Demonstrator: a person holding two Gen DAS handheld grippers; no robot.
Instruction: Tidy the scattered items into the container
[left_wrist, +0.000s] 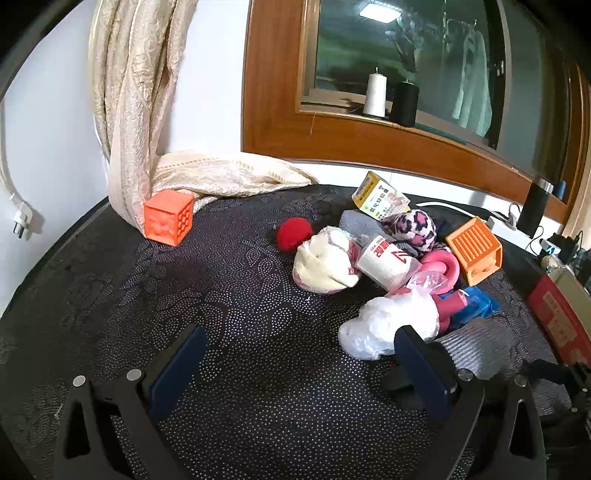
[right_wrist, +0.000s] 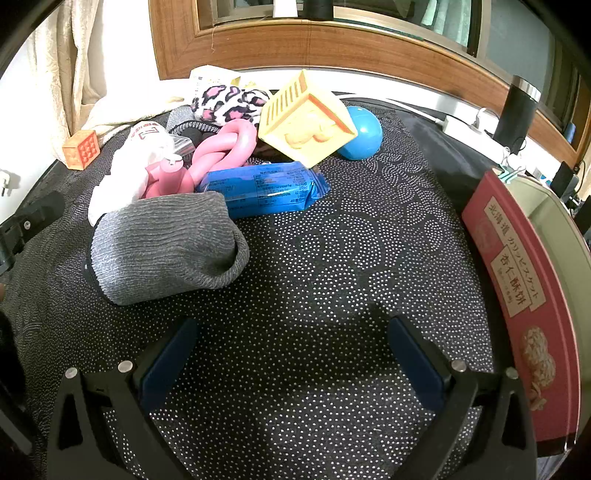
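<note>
Both tools, left (left_wrist: 299, 365) and right (right_wrist: 291, 354), gape empty over the counter (right_wrist: 332, 258); right of the blue packet (right_wrist: 264, 190), a red box (right_wrist: 524, 295) reads 杏仁酥饼.

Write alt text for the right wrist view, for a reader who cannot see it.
The open right gripper hovers over a dark dotted table, holding nothing. Ahead on the left lies a pile: a grey knit pouch, a blue snack packet, a pink twisted ring and a yellow cube. A red biscuit tin stands at the right edge.
</note>
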